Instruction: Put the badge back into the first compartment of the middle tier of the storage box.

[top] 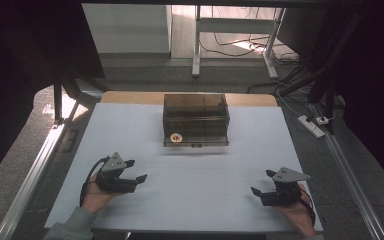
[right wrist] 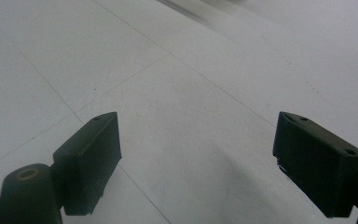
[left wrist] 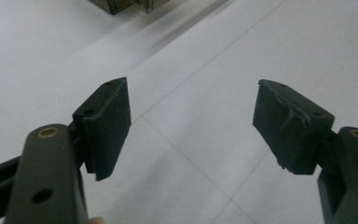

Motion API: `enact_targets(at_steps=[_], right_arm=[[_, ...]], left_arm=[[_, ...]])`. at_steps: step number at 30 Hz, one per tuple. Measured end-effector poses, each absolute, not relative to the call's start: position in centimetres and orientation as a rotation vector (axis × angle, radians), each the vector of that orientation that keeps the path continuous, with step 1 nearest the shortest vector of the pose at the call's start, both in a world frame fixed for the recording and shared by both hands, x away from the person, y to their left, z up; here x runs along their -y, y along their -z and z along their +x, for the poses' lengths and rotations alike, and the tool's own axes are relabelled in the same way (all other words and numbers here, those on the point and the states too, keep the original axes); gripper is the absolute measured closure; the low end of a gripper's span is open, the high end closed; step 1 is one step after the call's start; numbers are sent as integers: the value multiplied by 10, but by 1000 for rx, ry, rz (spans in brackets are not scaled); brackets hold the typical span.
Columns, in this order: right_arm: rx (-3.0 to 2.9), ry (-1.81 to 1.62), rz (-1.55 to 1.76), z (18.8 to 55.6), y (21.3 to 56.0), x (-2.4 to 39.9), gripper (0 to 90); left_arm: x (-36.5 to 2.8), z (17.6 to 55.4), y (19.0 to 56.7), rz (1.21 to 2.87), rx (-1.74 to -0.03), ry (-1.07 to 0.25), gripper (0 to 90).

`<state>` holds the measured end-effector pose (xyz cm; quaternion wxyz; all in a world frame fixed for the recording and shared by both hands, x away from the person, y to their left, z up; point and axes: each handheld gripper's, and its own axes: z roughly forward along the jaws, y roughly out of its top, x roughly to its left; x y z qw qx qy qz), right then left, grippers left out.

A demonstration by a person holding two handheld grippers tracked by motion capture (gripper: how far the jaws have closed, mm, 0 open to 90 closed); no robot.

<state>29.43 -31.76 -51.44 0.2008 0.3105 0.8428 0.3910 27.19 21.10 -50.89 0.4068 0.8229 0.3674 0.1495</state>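
At the near left of the white table top [top: 190, 200], the person's left hand [top: 96, 196] holds the left gripper [top: 135, 170], a black two-jaw tool with a grey three-cornered plate on top and a black cable looping off behind it. Its jaws point toward the table's middle and stand wide apart with nothing between them — in the left gripper view the left gripper [left wrist: 192, 122] shows two black pads, the right one with a ragged, torn edge, over bare white surface crossed by thin seam lines. Farther back, about midway across, sits a smoky-brown transparent plastic box [top: 196, 120] with inner compartments; a small round yellow-and-red sticker [top: 176, 137] shows at its front lower left corner. The box is well apart from both tools. At the near right, the right hand [top: 296, 216] holds the right gripper [top: 263, 182], likewise black with a grey plate, its jaws turned leftward. They too are spread wide and hold nothing — in the right gripper view the right gripper [right wrist: 196, 140] frames only plain white table.
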Motion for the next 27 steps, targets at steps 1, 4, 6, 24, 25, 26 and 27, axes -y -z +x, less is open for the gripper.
enact_targets(at_steps=[1, 4, 6, 24, 25, 26, 27], right_arm=[[-2353, -1095, 867, 294, 515, 318, 151], [-2352, -1094, 867, 294, 514, 318, 151], [-2351, -1095, 863, 294, 514, 318, 151], [-2343, -1102, 842, 293, 513, 318, 152], [-2342, -1102, 840, 293, 513, 317, 152], [-2340, -1104, 839, 293, 513, 317, 152], [-2339, -1105, 838, 293, 513, 317, 152]], left_arm=[[-212, 270, 510, 2073, -930, -375, 276], [-216, 266, 513, 2072, -937, -368, 275], [-217, 265, 514, 2073, -940, -374, 275], [-220, 264, 519, 2080, -956, -362, 272], [-220, 264, 519, 2080, -956, -362, 271], [-220, 264, 519, 2080, -956, -362, 271], [-220, 264, 519, 2080, -956, -362, 271]])
